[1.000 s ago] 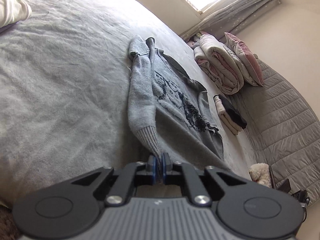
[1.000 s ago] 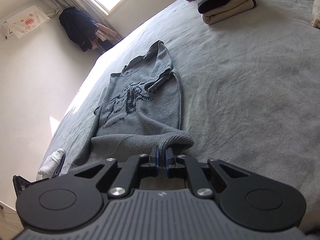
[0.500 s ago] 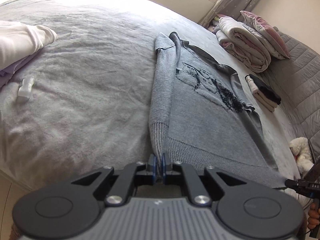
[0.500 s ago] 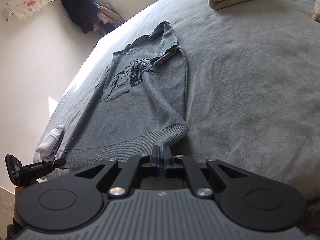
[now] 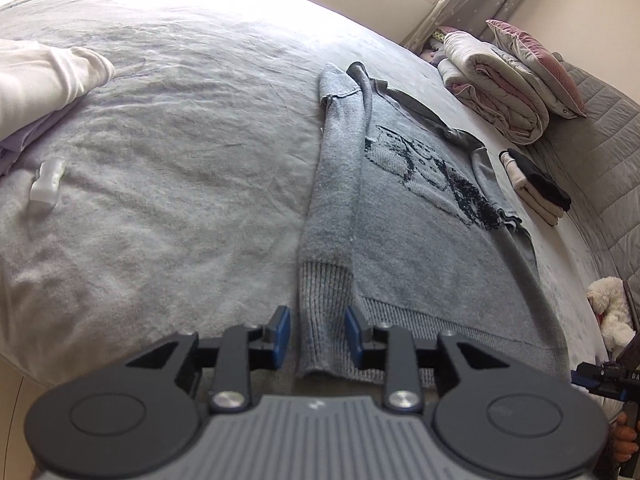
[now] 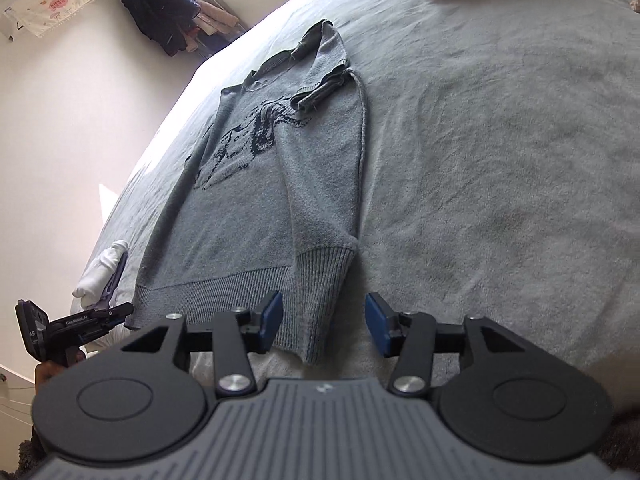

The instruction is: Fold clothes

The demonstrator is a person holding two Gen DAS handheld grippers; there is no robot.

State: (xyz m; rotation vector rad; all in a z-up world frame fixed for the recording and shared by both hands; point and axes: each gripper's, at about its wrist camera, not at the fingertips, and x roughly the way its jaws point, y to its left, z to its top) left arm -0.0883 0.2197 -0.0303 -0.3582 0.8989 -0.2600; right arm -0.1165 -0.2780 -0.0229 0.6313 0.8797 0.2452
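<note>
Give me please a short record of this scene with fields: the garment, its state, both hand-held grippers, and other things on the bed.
garment: grey sweater with a dark knitted picture, front up
state: lying flat on the grey bed, both sleeves folded in along the body
left hand-held gripper: open, a ribbed cuff between its pads, not clamped
right hand-held gripper: open, the other cuff between its pads
other things: folded clothes stack, rolled quilts, pink pillow, white plush toy, white garment
</note>
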